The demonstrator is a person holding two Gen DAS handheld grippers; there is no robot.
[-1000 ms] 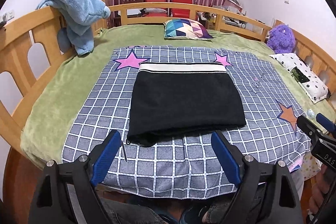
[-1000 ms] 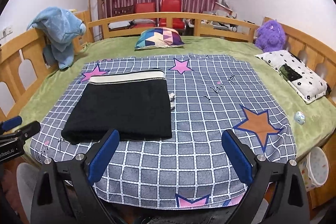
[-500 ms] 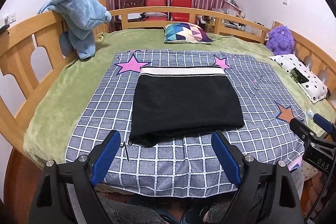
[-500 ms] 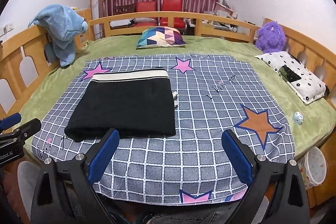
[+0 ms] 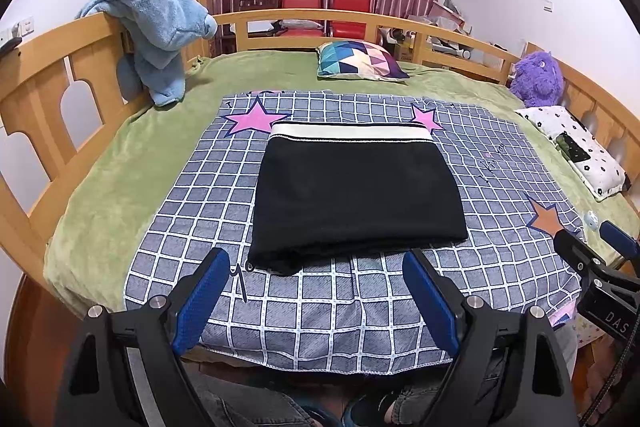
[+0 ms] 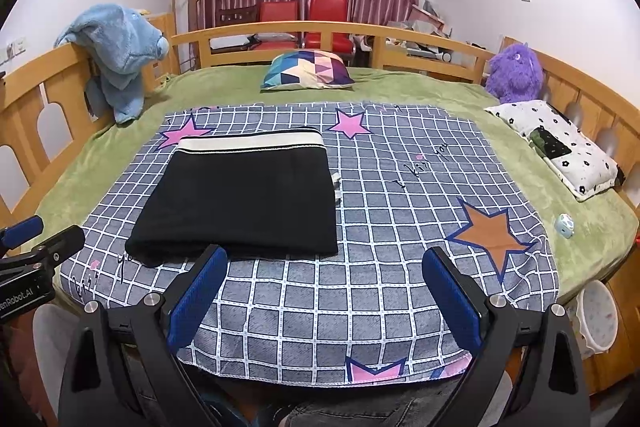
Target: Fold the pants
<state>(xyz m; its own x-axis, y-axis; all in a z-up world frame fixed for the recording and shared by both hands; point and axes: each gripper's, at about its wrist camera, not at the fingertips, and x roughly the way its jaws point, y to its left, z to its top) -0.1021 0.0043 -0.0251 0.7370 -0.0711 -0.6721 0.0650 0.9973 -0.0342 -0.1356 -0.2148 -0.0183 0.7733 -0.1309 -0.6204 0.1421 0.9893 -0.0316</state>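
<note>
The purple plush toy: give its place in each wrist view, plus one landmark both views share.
Left wrist view: purple plush toy at the far right, against the bed rail, above the dotted pillow.
Right wrist view: purple plush toy right of centre, in the same corner.
Shared landmark: folded black pants on the checked blanket.
</note>
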